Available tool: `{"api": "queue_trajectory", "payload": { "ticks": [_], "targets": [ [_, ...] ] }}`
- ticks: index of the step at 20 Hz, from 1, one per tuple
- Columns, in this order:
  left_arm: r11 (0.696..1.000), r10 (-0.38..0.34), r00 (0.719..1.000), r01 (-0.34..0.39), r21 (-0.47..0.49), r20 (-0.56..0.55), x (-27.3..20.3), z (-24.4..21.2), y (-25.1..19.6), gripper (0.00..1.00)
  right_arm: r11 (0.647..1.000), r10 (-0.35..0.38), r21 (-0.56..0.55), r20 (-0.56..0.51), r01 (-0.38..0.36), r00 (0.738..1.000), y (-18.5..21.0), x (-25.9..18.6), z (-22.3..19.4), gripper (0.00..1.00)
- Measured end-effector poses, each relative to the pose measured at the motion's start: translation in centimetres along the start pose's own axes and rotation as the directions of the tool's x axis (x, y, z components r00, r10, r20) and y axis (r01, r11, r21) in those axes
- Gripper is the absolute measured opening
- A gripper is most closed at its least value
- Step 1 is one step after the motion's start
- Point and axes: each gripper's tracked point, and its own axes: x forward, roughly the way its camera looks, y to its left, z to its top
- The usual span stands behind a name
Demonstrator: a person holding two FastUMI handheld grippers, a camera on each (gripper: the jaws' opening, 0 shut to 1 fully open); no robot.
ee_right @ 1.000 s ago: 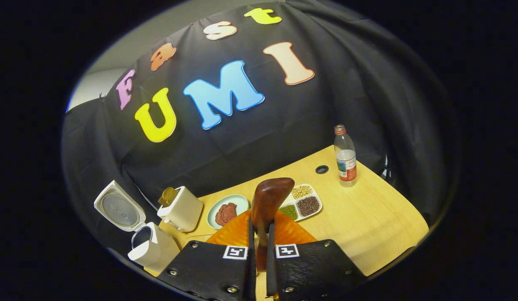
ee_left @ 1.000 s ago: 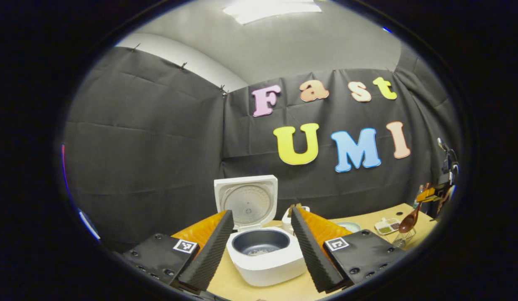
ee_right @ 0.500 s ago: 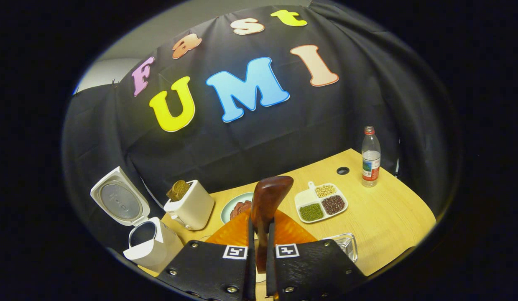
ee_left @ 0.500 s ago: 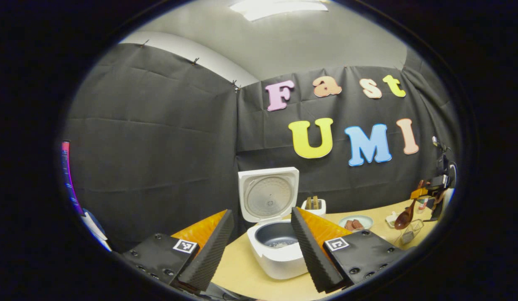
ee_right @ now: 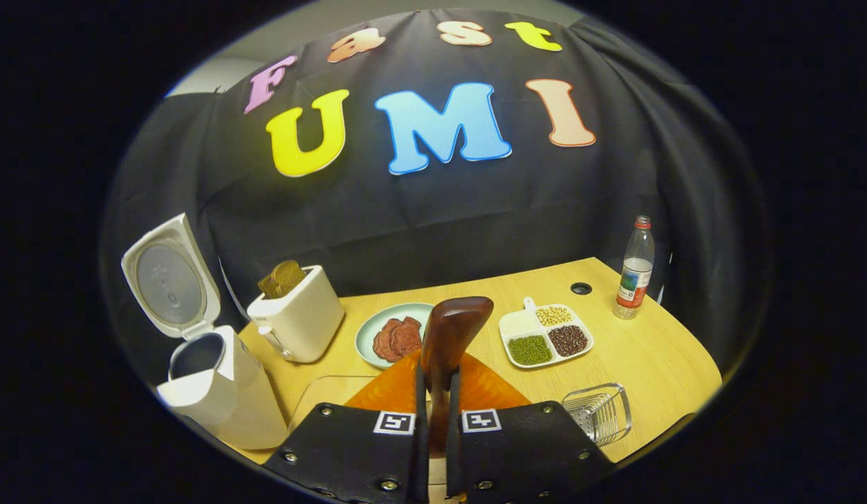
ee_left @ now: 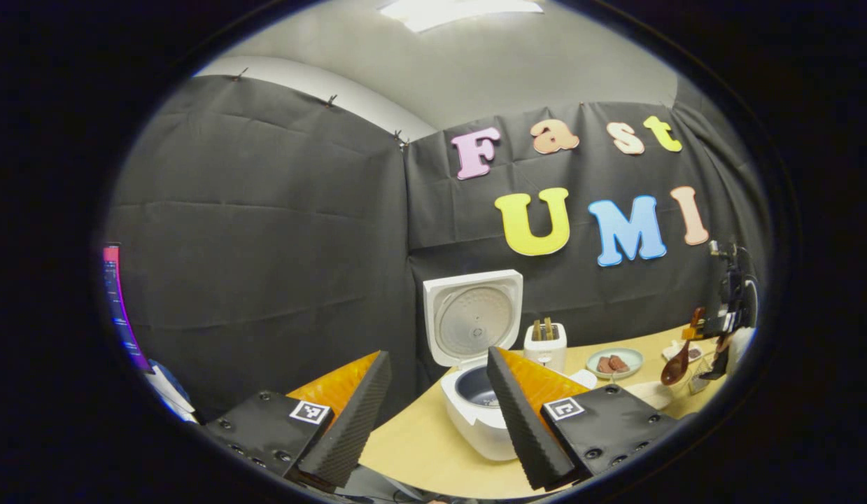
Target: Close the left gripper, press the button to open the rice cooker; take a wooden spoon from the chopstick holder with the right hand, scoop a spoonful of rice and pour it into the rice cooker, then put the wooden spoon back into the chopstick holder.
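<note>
Right gripper view: plate (ee_right: 371, 329) holds meat (ee_right: 397, 337).

The rice cooker (ee_left: 475, 413) is half hidden behind the left gripper's (ee_left: 433, 413) right finger, so what lies in its pot cannot be made out. The wooden spoon's (ee_right: 448, 336) handle vanishes between the right gripper's (ee_right: 433, 427) closed jaws, and the glass bowl (ee_right: 328, 399) on the worktop (ee_right: 650, 364) sits mostly behind them.

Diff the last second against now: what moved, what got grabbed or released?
The left gripper swung left, so the rice cooker drifted right in its view. The right gripper, holding the wooden spoon, turned toward the chopstick holder. Unchanged: spoon clamped, cooker open, left jaws apart.
</note>
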Motion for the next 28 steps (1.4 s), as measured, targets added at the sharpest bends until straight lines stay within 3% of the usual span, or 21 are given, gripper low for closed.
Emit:
{"api": "queue_trajectory", "payload": {
  "ticks": [4,5,7,10,16,21,24,28],
  "targets": [
    [1.000,0.002,1.000,-0.002,0.011,-0.006,0.6,-0.8,1.6,0.92,0.998,-0.030,-0.052,-0.002,0.030,1.000,2.0,1.0,-2.1,0.14],
    [1.000,0.004,1.000,-0.004,0.007,-0.009,0.8,-1.0,2.0,0.92,0.997,-0.034,-0.064,-0.002,0.034,0.999,2.6,1.1,-2.2,0.10],
    [1.000,0.007,1.000,-0.007,-0.003,-0.015,1.1,-1.5,2.8,0.93,0.997,-0.024,-0.068,-0.010,0.023,1.000,4.3,1.3,-2.8,0.10],
    [1.000,0.009,1.000,-0.009,-0.011,-0.022,1.5,-2.1,3.7,0.99,0.999,-0.003,-0.035,-0.023,0.002,1.000,6.5,1.4,-3.5,0.10],
    [1.000,0.003,1.000,-0.003,-0.018,-0.017,2.1,-2.6,4.9,0.92,0.991,0.077,0.111,-0.063,-0.070,0.995,9.7,1.2,-4.4,0.10],
    [0.999,-0.007,1.000,0.007,-0.031,-0.008,2.4,-2.3,4.3,0.92,0.953,0.110,0.293,-0.088,-0.080,0.990,8.0,0.9,-4.5,0.10],
    [0.999,-0.018,1.000,0.017,-0.033,-0.005,2.5,-2.2,3.3,0.95,0.887,0.129,0.457,-0.107,-0.066,0.986,5.7,0.9,-4.8,0.10],
    [0.999,-0.036,0.999,0.036,-0.021,0.000,2.2,-1.8,1.6,0.95,0.830,0.151,0.553,-0.100,-0.072,0.983,3.9,0.6,-4.9,0.10]
  ]
}}
